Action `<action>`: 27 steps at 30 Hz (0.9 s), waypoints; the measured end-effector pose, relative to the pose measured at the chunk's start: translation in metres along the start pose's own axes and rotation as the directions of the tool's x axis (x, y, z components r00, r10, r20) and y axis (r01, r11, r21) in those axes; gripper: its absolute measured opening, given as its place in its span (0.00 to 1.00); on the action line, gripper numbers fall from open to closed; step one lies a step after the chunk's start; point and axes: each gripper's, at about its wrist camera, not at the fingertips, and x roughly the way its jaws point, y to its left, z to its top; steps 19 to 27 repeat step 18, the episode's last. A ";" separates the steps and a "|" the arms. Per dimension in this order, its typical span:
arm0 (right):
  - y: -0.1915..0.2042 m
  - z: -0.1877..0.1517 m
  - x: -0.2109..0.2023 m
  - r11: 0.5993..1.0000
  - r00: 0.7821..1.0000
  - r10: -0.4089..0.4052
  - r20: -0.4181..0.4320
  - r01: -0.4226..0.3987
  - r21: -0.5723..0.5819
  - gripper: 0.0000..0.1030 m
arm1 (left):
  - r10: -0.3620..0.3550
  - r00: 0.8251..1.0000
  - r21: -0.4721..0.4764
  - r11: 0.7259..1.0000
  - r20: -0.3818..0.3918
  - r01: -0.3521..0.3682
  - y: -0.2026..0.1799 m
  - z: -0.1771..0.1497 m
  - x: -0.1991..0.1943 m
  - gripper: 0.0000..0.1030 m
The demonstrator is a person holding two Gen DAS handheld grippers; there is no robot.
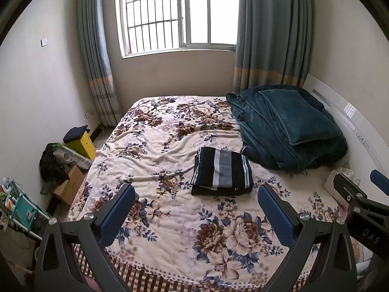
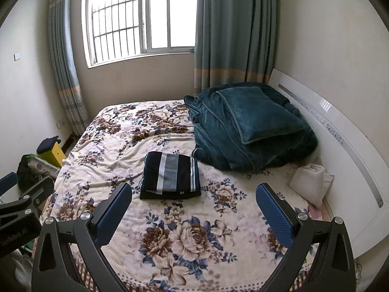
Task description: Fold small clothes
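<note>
A dark striped garment (image 1: 222, 171) (image 2: 171, 175), black with grey and white bands, lies folded in a neat rectangle on the floral bedspread (image 1: 170, 219) (image 2: 194, 231). My left gripper (image 1: 197, 215) hovers open above the bed's near part, well short of the garment, with nothing between its blue pads. My right gripper (image 2: 194, 214) is open too, held at about the same height and distance, empty. Part of the right gripper shows at the right edge of the left wrist view, and the left one at the left edge of the right wrist view.
A bulky teal blanket with a pillow (image 1: 289, 126) (image 2: 250, 124) fills the bed's far right corner. A white folded cloth (image 2: 311, 180) lies by the white headboard (image 2: 340, 131). Boxes, a yellow stool (image 1: 82, 143) and clutter crowd the floor left of the bed.
</note>
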 end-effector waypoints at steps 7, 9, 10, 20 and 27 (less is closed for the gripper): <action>-0.001 0.000 0.001 1.000 1.000 -0.001 -0.002 0.001 -0.004 1.00 | -0.001 1.000 0.003 1.000 -0.002 0.001 0.001 0.000 0.002 1.00; -0.002 -0.001 0.002 1.000 1.000 0.001 -0.002 -0.001 -0.001 1.00 | 0.002 1.000 0.004 1.000 -0.003 -0.002 0.002 0.000 0.002 1.00; -0.002 -0.003 0.002 1.000 1.000 0.000 -0.002 0.000 0.000 1.00 | 0.003 1.000 0.005 1.000 -0.004 -0.003 0.001 -0.002 0.003 1.00; -0.003 -0.006 0.001 1.000 1.000 -0.003 -0.002 0.003 0.003 1.00 | 0.010 1.000 0.004 1.000 0.004 -0.010 -0.001 -0.006 0.000 1.00; -0.003 -0.006 0.001 1.000 1.000 -0.003 -0.002 0.003 0.003 1.00 | 0.010 1.000 0.004 1.000 0.004 -0.010 -0.001 -0.006 0.000 1.00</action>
